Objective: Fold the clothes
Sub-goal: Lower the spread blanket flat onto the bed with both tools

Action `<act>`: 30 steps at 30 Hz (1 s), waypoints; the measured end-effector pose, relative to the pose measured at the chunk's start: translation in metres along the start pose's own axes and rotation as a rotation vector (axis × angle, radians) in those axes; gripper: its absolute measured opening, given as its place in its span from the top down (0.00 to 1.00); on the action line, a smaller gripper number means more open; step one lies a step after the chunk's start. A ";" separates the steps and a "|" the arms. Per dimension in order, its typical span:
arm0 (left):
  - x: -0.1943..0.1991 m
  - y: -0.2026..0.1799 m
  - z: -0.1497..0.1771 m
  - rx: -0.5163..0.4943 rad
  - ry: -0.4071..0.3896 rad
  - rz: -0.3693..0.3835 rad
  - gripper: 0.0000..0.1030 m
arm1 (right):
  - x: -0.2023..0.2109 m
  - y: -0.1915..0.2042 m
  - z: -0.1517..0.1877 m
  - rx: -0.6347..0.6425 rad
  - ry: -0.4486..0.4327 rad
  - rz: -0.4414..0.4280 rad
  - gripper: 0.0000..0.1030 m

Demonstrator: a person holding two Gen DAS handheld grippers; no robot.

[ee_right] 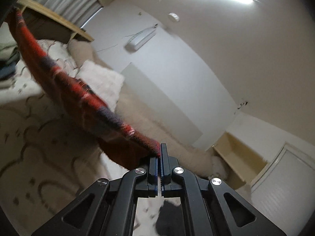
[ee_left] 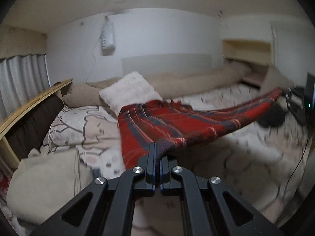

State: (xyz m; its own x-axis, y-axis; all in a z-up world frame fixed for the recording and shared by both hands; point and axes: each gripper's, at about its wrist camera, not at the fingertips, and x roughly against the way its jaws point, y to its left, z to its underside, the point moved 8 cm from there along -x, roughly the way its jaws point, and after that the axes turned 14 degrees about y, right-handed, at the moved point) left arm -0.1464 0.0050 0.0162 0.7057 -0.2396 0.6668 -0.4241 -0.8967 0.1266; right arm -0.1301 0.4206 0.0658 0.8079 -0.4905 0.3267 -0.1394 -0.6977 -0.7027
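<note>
While the bed [ee_left: 226, 157] lies below under its pale patterned cover, I hold the red plaid garment [ee_left: 167, 123] stretched in the air above it, slung between my two grippers. Far edge of the cloth droops toward the white pillow [ee_left: 130, 92]; whether it touches I cannot tell, the frame is blurred.

Left gripper [ee_left: 157, 153]: fingers pinched narrow on one corner of the cloth. Right gripper [ee_right: 160, 151]: fingers likewise pressed together, with the opposite corner clamped at their tips.

Step in hand, as I judge it: spreading the garment out, taut along one edge, ahead of the first fold. No fold made yet that I can see.

Next move calls for both grips kept firm and level, lowering the cloth flat onto the bare part of the cover, clear of the pillow, without letting the slack middle bunch.
</note>
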 end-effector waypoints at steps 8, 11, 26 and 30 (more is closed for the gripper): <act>-0.024 -0.013 0.094 -0.048 0.206 -0.082 0.97 | 0.051 0.132 0.052 0.117 0.116 -0.074 0.99; -0.010 -0.027 0.118 -0.131 0.213 -0.122 0.97 | 0.094 0.160 0.084 0.265 0.132 -0.060 0.99; -0.070 -0.062 0.244 -0.560 0.336 -0.178 0.97 | 0.111 0.279 0.232 0.550 0.271 -0.215 0.99; -0.091 -0.076 0.273 -0.699 0.338 -0.215 0.97 | 0.099 0.306 0.254 0.598 0.280 -0.210 0.99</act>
State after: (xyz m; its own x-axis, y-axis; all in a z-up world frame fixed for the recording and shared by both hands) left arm -0.0238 -0.0062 -0.2545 0.6496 0.1376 0.7477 -0.6348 -0.4431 0.6330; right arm 0.0531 0.2911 -0.2772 0.5941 -0.5489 0.5881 0.4083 -0.4242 -0.8083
